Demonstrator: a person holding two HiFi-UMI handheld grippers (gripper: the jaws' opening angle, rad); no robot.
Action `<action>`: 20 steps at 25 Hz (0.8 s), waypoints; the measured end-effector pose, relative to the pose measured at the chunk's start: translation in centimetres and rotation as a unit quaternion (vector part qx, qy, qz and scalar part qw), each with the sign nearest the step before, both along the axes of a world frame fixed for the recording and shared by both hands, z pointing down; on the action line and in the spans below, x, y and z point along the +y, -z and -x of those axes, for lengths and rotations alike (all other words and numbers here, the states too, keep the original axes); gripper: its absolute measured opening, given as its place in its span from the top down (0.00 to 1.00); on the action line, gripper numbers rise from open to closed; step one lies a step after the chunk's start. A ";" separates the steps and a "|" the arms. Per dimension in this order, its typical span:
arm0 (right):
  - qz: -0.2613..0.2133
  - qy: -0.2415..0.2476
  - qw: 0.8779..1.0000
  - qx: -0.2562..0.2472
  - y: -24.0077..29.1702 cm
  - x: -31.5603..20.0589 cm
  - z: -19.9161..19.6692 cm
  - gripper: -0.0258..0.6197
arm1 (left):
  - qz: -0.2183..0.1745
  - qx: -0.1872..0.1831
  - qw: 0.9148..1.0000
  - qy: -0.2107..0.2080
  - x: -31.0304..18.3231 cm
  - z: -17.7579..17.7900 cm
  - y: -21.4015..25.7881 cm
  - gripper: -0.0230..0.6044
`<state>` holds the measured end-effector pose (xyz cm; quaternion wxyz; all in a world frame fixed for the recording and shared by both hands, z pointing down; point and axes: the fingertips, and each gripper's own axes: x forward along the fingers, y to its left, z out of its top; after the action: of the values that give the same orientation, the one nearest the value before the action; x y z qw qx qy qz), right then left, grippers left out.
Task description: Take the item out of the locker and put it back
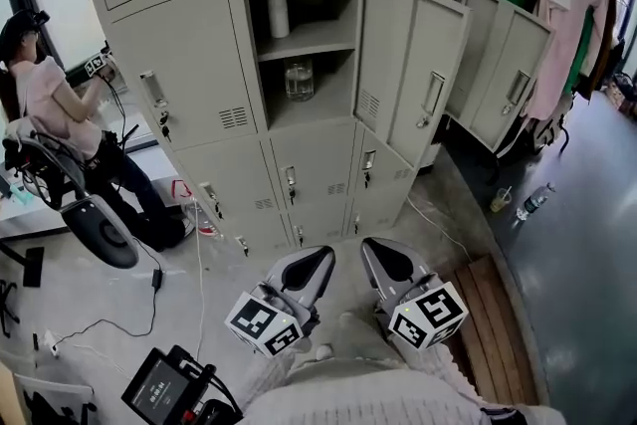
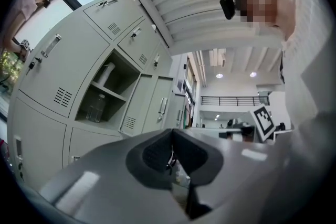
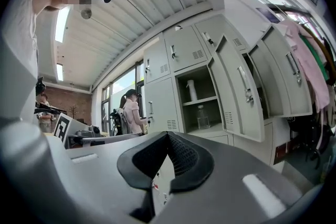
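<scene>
Left claw [image 1: 320, 259] closed and empty, right claw [image 1: 378, 254] likewise, clear bottle [image 1: 299, 78] in open locker [image 1: 304, 42]

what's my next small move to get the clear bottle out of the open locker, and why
Probably carry the right gripper forward toward the open locker and open its jaws on the way. Both it and the left gripper are shut, empty and well short of the clear bottle standing on the lower shelf.
</scene>
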<state>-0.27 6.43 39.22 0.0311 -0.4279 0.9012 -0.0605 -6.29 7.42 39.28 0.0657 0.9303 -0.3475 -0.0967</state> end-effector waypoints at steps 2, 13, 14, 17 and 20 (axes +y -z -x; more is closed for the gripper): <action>-0.003 0.000 1.000 -0.001 0.1 -2.0 0.2 0.96 | -0.002 -0.005 1.000 0.003 -1.7 0.3 0.0 0.95; -0.050 0.025 0.998 0.022 3.0 -16.0 1.0 0.96 | -0.057 -0.013 0.997 0.043 -15.3 0.9 3.6 0.95; -0.052 0.025 0.998 0.026 3.2 -17.3 0.9 0.96 | -0.061 -0.014 0.997 0.047 -16.6 0.8 4.0 0.95; -0.058 0.028 0.997 0.038 3.9 -21.1 1.0 0.96 | -0.070 -0.020 0.995 0.064 -20.2 0.7 5.1 0.95; -0.070 0.036 0.996 0.042 4.6 -24.4 1.3 0.96 | -0.079 -0.021 0.993 0.081 -23.2 0.5 5.8 0.95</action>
<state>-1.58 -17.97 34.59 0.0205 -0.3943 0.9185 0.0199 -6.81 -15.79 33.47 -0.0232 0.9031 -0.4146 -0.1094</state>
